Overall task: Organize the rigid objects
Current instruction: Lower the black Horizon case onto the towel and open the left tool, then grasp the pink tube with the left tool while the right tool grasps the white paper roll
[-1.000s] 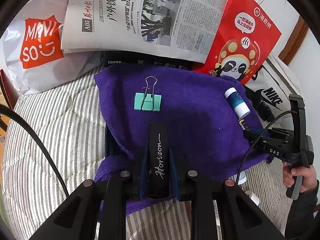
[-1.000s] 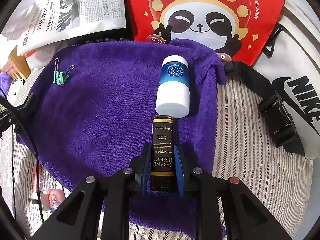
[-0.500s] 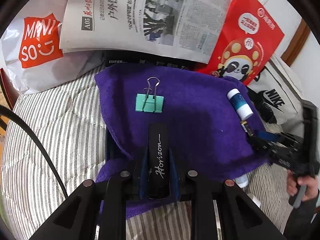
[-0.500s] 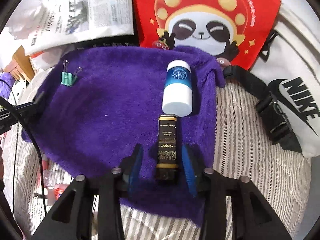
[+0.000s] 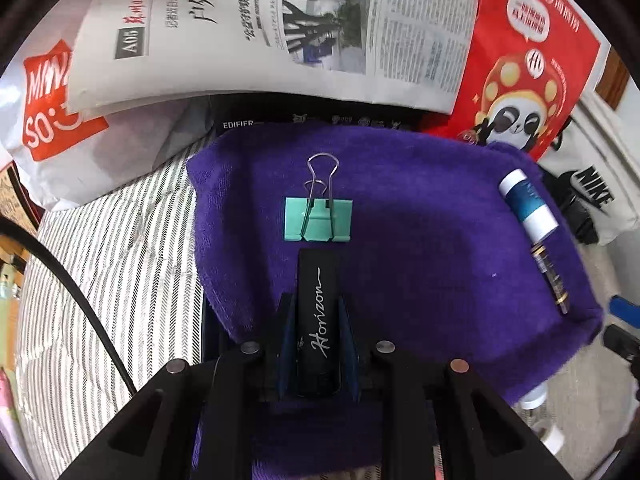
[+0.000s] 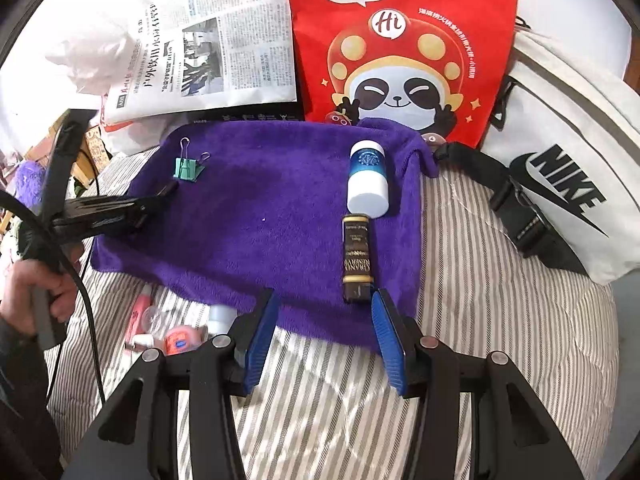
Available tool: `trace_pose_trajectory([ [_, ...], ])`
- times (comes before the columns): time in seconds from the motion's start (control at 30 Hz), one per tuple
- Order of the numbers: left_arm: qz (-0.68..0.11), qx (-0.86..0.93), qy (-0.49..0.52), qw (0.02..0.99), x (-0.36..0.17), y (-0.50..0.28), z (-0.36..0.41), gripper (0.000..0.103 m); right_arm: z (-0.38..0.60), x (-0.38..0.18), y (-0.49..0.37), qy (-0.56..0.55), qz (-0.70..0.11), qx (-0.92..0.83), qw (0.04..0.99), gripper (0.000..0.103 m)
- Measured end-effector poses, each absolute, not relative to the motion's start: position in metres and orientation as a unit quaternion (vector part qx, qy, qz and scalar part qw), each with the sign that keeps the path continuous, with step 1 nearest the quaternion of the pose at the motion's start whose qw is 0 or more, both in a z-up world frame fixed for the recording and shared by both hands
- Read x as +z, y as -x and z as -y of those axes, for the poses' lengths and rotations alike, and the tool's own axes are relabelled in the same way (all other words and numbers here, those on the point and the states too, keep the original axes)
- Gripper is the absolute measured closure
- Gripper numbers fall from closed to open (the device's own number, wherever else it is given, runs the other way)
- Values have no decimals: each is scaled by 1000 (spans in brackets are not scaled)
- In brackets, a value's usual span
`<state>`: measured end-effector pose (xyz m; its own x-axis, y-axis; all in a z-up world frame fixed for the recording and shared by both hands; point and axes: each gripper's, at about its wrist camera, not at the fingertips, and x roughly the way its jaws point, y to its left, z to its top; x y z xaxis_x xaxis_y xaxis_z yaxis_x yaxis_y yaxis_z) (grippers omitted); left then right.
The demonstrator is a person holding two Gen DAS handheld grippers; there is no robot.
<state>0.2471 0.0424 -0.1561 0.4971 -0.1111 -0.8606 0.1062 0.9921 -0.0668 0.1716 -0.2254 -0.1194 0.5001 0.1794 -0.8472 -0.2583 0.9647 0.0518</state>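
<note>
A striped quilt (image 6: 472, 264) fills the lower part of both views. On it lies a purple towel (image 6: 272, 216), spread across the middle of each frame. Behind the towel, along the top of the frames, stand a newspaper (image 5: 280, 28), a red bag (image 6: 404, 52) with a panda print, a white Miniso bag (image 5: 48, 116) at the upper left of the left wrist view, and a white Nike bag (image 6: 568, 184) at the right edge.

The left gripper (image 5: 318, 320) sits at bottom centre of its own view, its jaws clamped tight on a black Horizon case (image 5: 318, 312) that points up the frame; in the right wrist view it reaches in from the left edge, held by a hand (image 6: 44, 292). The case's far end lies just below a green clip (image 5: 318, 220) resting on the towel's upper middle, its wire handles pointing up the frame.

The right gripper (image 6: 324, 328) has just been opening; its blue pads (image 6: 260, 336) stand apart at bottom centre with nothing pressed between them. A dark brown box (image 6: 357, 260) with gold lettering lies on the towel just above the right pad, apart from both pads. Its far end touches or nearly touches a white bottle (image 6: 368, 180) with a blue cap, lying on the towel's upper right.

Below the towel's lower left edge in the right wrist view, small pink and orange items (image 6: 176, 336) lie on the quilt, too small to tell further.
</note>
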Motion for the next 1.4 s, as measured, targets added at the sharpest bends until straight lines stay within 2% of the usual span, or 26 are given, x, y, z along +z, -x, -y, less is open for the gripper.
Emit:
trace_pose_trajectory([
  [0.23, -499, -47, -27, 865, -160, -251, -34, 82, 236, -111, -156, 23, -475, 125, 871, 54],
  [0.43, -506, -53, -12, 861, -159, -252, -38, 81, 245, -108, -140, 0, -471, 124, 873, 54],
  [0.57, -521, -63, 9, 851, -156, -248, -41, 74, 250, -105, -126, -12, -468, 123, 875, 54],
  [0.7, -522, -70, 45, 849, -148, -232, -50, 74, 253, -103, -113, -21, -467, 124, 875, 54],
  [1.03, -500, -86, 43, 860, -114, -158, -48, 74, 248, -98, -81, -10, -464, 121, 878, 53],
  [1.4, -531, -113, 50, 838, -147, -120, -20, 74, 243, -86, -48, 0, -453, 122, 883, 53],
])
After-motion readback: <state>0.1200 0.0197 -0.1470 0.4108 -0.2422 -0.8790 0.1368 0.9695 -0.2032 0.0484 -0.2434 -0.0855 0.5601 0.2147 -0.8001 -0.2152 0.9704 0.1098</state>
